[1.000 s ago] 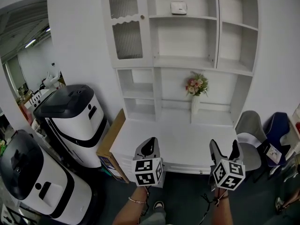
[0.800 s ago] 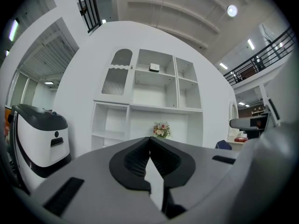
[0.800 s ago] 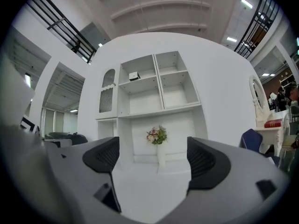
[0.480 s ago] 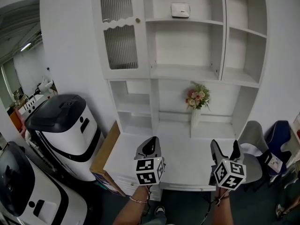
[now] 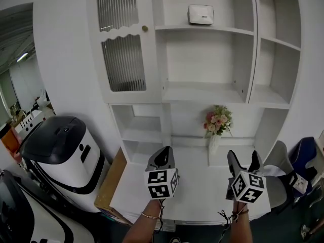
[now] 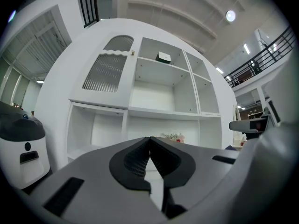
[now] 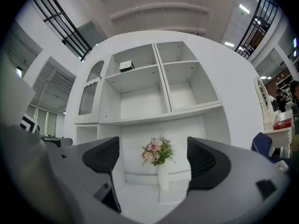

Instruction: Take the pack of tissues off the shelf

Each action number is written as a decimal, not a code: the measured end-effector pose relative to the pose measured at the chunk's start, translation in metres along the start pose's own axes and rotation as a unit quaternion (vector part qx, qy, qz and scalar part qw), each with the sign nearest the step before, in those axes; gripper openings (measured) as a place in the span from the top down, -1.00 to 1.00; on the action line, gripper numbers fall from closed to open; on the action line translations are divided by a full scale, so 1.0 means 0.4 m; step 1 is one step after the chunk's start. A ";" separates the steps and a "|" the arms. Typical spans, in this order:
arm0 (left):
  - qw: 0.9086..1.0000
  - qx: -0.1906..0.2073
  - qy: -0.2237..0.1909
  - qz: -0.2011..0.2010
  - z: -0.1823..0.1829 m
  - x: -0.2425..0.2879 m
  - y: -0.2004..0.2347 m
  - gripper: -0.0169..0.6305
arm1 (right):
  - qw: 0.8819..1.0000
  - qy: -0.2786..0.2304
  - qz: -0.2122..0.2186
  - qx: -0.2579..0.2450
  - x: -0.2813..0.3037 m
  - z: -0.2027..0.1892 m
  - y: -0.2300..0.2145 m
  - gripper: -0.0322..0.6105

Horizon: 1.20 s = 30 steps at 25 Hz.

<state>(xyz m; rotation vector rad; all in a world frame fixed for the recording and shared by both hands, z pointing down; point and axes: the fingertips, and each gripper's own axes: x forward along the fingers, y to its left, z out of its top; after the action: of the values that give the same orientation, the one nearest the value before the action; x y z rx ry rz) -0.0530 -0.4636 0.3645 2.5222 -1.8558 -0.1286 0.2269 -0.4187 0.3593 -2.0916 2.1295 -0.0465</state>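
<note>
The pack of tissues (image 5: 201, 14) is a small white packet with a dark panel, lying on the top shelf of the white shelf unit (image 5: 202, 92). It also shows small and far off as the pack of tissues (image 6: 163, 57) and as the pack of tissues (image 7: 125, 66) in the two gripper views. My left gripper (image 5: 162, 157) is held level over the unit's desk surface, well below the packet, with its jaws shut and empty. My right gripper (image 5: 243, 162) is beside it, level, jaws wide open and empty. The left gripper (image 6: 149, 148) shows its pads meeting; the right gripper (image 7: 154, 155) frames the flowers.
A vase of pink flowers (image 5: 216, 125) stands in the lower middle bay. A ribbed cabinet door (image 5: 119, 49) closes the upper left bay. White and black machines (image 5: 61, 151) stand at the left, a cardboard piece (image 5: 109, 184) leans beside the desk, and chairs (image 5: 298, 168) are at the right.
The shelf unit has grown larger and come nearer in the head view; both grippers have advanced over the desk surface. Neither gripper's jaws have changed.
</note>
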 end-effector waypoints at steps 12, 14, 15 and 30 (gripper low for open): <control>1.000 -0.013 0.009 -0.011 -0.004 0.188 0.058 0.89 | 1.000 0.002 -0.013 -0.004 0.161 0.006 -0.007 -0.49; 1.000 -0.010 0.009 -0.011 -0.004 0.205 0.055 0.89 | 1.000 0.003 -0.008 -0.005 0.185 0.004 -0.011 -0.49; 1.000 -0.010 0.009 -0.009 -0.004 0.212 0.056 0.89 | 1.000 0.004 -0.005 -0.005 0.196 0.003 -0.011 -0.49; 1.000 0.002 0.010 0.001 0.011 0.266 0.034 0.89 | 0.999 -0.001 0.022 -0.026 0.262 0.042 -0.033 -0.49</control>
<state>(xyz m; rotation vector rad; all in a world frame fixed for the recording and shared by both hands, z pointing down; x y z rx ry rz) -0.0350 -0.5689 0.3544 2.5144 -1.8525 -0.1000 0.2411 -0.5218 0.3351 -2.0705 2.1979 0.0152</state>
